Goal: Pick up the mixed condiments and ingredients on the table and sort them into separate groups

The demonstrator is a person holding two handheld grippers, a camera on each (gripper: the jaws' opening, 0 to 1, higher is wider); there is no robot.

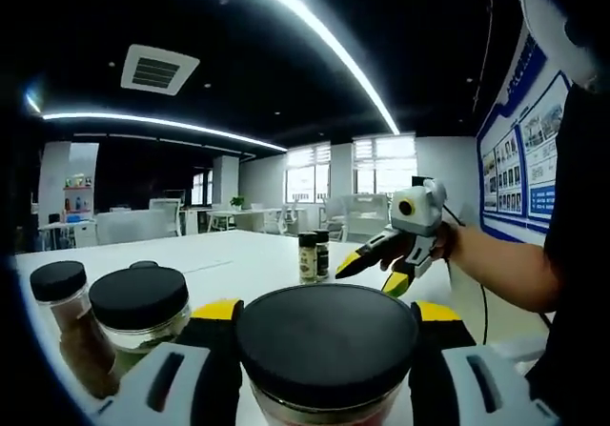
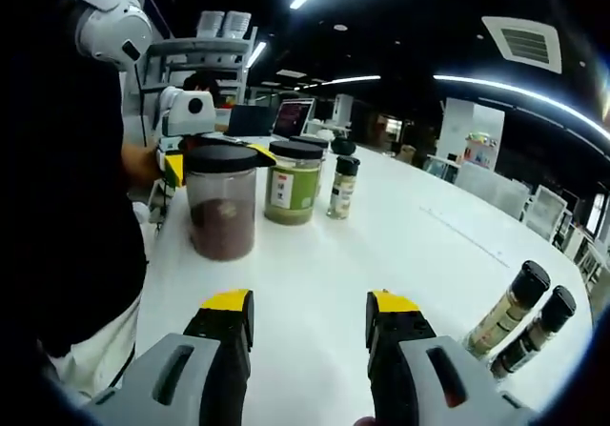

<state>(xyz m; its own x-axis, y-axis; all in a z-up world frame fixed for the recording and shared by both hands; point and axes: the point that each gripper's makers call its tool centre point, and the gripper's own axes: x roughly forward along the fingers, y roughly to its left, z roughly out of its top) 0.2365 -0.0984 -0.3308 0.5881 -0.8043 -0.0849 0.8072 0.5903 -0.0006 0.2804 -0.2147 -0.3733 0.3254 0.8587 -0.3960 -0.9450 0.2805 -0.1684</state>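
Holding a black-lidded jar [image 1: 326,350] btwn its yellow-tipped fingers [image 1: 217,314], the left gripper [image 1: 326,326] is closed on it, one finger each side of the lid. From the right gripper view the same jar [image 2: 221,202] holds dark red-brown contents and sits at the counter [image 2: 400,245] edge, close to the person's dark sleeve.

Right gripper [image 2: 310,314]: fingers [image 2: 227,304] spread wide apart, nothing btwn them, hovering over bare white counter. In left gripper view it [image 1: 367,272] comes in from the right, held in a hand [image 1: 440,245], just beside two small bottles [image 1: 313,255].

Around the held jar: green-filled jar [image 2: 291,183] w/ white label right next to it, then a small spice bottle [image 2: 341,188]; another dark lid behind, too small to tell. Left gripper view shows a wide-lidded jar [image 1: 141,310] and a narrower brown-filled jar [image 1: 67,312] to the left, near the gripped one.

Two slim bottles [image 2: 526,319] w/ black caps stand together well apart at far right of the right gripper view.
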